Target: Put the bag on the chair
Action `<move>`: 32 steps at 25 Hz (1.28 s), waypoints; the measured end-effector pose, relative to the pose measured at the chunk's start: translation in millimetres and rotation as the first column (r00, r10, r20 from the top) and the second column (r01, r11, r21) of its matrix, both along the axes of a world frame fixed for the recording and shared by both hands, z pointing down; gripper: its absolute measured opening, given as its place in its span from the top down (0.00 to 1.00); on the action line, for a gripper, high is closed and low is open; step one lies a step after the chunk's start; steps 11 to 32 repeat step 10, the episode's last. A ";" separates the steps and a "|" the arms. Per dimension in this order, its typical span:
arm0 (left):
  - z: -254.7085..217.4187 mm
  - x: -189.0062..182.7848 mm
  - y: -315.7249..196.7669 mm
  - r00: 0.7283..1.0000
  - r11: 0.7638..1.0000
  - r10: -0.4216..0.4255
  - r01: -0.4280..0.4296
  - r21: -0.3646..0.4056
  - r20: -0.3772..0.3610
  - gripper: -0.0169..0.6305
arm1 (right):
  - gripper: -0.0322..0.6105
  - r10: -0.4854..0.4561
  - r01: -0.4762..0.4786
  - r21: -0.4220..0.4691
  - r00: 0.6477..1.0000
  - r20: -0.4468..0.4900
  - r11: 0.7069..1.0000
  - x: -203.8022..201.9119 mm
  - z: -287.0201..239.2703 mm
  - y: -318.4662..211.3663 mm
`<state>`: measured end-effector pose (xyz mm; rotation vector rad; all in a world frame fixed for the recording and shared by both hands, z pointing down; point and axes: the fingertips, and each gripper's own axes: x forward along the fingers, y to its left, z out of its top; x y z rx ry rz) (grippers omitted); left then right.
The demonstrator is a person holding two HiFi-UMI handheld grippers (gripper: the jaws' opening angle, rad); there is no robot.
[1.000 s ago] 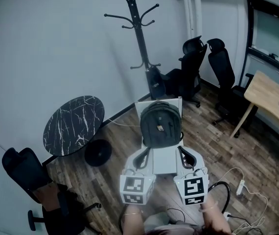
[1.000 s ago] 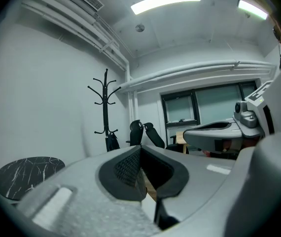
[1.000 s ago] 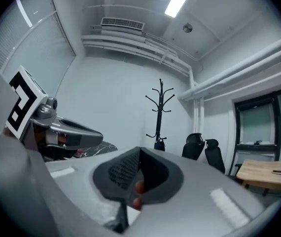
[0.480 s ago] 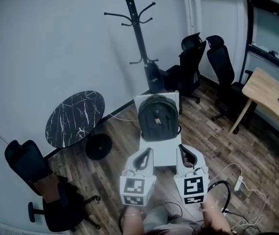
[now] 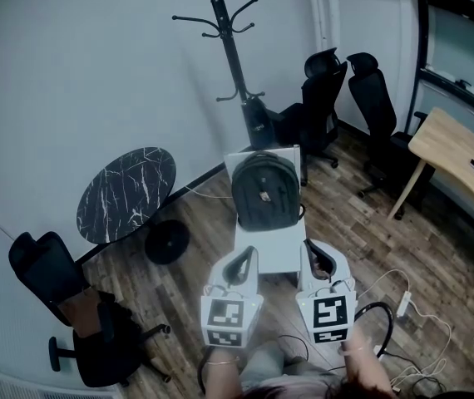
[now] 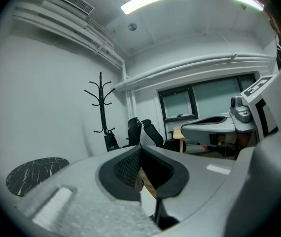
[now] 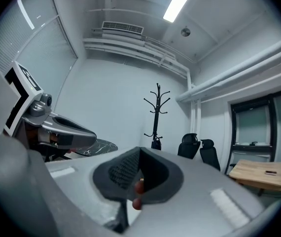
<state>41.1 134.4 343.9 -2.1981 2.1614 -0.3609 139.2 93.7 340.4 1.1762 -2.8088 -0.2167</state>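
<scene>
So the black backpack [image 5: 264,191] is already sitting upright on the white chair [image 5: 272,254], back against the chair's backrest and taking up the rear part of the seat. Both claws are on the near side of the chair, apart from the bag. The left claw [image 5: 244,264] hangs over the seat's front left corner, and the right claw [image 5: 318,259] is just off the front right corner, so the backpack sits beyond them and between their two lines. Neither is touching it. In the left gripper view the left claw [image 6: 140,149] is clenched tight with no part of the bag in it, and the right gripper view shows the same for the right claw [image 7: 139,153]: pads pressed together, no strap or fabric caught. The bag itself doesn't show in either gripper view. Around the chair: a black coat rack [image 5: 229,44] stands behind it by the wall, a round marble-topped table [image 5: 126,194] is off to the chair's left, and two black office chairs [image 5: 324,90] are behind it to the right.
</scene>
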 end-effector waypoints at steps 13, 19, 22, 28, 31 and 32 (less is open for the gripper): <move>0.7 -26.7 -24.1 1.000 1.000 0.012 -0.011 -0.005 0.009 0.96 | 0.95 -0.006 0.006 -0.005 1.000 -0.014 1.000 -23.1 4.9 -19.1; 0.7 -26.7 -24.1 1.000 1.000 0.012 -0.011 -0.005 0.009 0.96 | 0.95 -0.006 0.006 -0.005 1.000 -0.014 1.000 -23.1 4.9 -19.1; 0.7 -26.7 -24.1 1.000 1.000 0.012 -0.011 -0.005 0.009 0.96 | 0.95 -0.006 0.006 -0.005 1.000 -0.014 1.000 -23.1 4.9 -19.1; 0.7 -26.7 -24.1 1.000 1.000 0.012 -0.011 -0.005 0.009 0.96 | 0.95 -0.006 0.006 -0.005 1.000 -0.014 1.000 -23.1 4.9 -19.1; 0.7 -26.7 -24.1 1.000 1.000 0.012 -0.011 -0.005 0.009 0.96 | 0.95 -0.006 0.006 -0.005 1.000 -0.014 1.000 -23.1 4.9 -19.1; 0.7 -26.7 -24.1 1.000 1.000 0.012 -0.011 -0.005 0.009 0.96 | 0.95 -0.006 0.006 -0.005 1.000 -0.014 1.000 -23.1 4.9 -19.1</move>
